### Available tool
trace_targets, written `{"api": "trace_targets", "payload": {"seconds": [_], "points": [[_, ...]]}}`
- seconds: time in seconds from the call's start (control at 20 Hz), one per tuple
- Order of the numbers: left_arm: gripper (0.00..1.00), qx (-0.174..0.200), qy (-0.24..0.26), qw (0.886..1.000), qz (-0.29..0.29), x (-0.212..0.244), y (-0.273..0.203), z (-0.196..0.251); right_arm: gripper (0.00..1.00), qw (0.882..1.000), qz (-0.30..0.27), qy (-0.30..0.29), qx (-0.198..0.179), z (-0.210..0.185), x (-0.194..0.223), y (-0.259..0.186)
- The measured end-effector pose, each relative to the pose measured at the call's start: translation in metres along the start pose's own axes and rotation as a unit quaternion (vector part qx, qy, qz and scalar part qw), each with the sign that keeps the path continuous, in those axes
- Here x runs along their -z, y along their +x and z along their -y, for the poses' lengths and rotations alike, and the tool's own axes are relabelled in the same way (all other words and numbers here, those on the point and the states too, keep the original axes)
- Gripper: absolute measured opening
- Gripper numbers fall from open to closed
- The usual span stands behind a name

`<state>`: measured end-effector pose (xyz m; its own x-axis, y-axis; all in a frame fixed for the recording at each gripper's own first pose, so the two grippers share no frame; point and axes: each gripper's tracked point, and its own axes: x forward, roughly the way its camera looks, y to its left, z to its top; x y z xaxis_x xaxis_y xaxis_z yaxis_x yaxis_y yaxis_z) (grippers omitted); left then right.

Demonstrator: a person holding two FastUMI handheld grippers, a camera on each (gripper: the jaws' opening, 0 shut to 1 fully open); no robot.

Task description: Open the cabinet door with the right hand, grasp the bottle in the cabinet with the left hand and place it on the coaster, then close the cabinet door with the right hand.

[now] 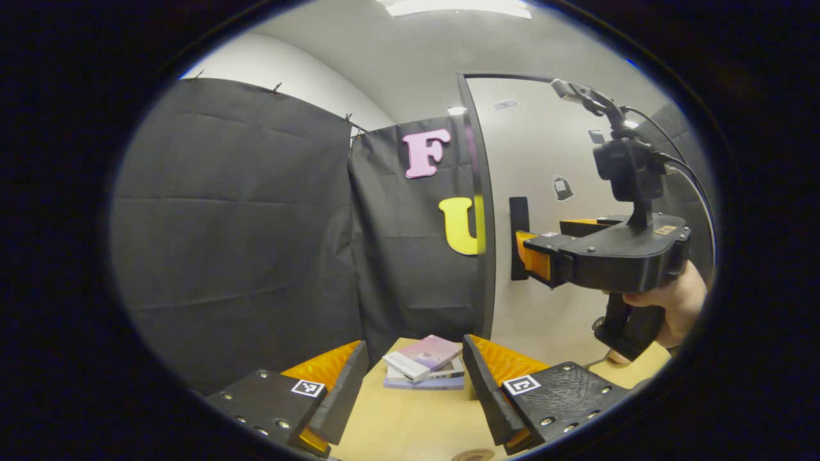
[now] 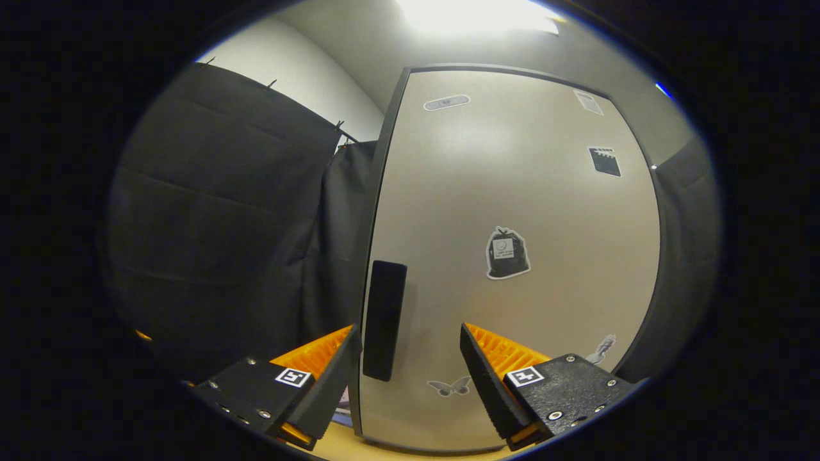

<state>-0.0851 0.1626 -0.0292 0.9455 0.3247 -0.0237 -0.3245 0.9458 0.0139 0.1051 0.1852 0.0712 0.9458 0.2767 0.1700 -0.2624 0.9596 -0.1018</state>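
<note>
The beige cabinet door stands closed, so the cabinet's inside is hidden. Its dark upright handle runs along the door's left edge. My right gripper is open, and the handle lies between its fingers, close to the left one, with no contact visible. In the left gripper view a hand holds that right gripper with its tips at the handle. My left gripper is open and empty, low over the wooden table. A round brown coaster edge peeks in at the bottom.
A small stack of books lies on the table just beyond my left fingers, near the foot of the cabinet. Black cloth walls close off the left and back.
</note>
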Motion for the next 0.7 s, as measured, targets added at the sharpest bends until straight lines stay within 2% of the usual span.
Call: {"api": "trace_targets", "payload": {"seconds": [0.05,0.2,0.25,0.35,0.4,0.45,0.5,0.55,0.6,0.7], "points": [[0.80,-0.004,0.001,1.000,-0.001,0.001,-0.001,-0.006,0.95,1.000,-0.002,0.009,0.000,-0.002,0.001,0.007],[0.89,-0.011,0.003,1.000,0.000,0.002,-0.006,-0.015,0.96,0.999,-0.019,0.038,-0.009,-0.011,0.007,0.023],[0.85,-0.014,0.004,1.000,0.000,0.003,-0.003,-0.021,0.96,0.999,-0.026,0.037,-0.006,-0.013,0.011,0.027],[0.85,-0.016,0.003,1.000,0.000,0.006,0.004,-0.028,0.92,0.999,-0.035,0.027,-0.001,-0.015,0.018,0.032],[0.85,-0.016,0.004,1.000,0.000,0.007,0.007,-0.031,0.85,0.999,-0.040,0.019,-0.006,-0.020,0.022,0.033],[0.89,-0.015,0.004,1.000,-0.001,0.008,0.007,-0.032,0.79,0.999,-0.046,0.001,-0.015,-0.024,0.028,0.036],[0.89,-0.011,0.004,1.000,-0.001,0.008,0.008,-0.031,0.65,0.998,-0.053,-0.020,-0.016,-0.025,0.034,0.037],[0.89,-0.008,0.005,1.000,0.000,0.008,0.009,-0.031,0.55,0.997,-0.058,-0.037,-0.017,-0.028,0.040,0.038],[0.89,-0.005,0.006,1.000,0.001,0.008,0.008,-0.031,0.40,0.998,-0.051,-0.045,-0.014,-0.029,0.037,0.037],[0.89,0.003,0.010,1.000,0.004,0.008,0.009,-0.030,0.38,0.998,-0.060,-0.031,-0.016,-0.028,0.039,0.037]]}}
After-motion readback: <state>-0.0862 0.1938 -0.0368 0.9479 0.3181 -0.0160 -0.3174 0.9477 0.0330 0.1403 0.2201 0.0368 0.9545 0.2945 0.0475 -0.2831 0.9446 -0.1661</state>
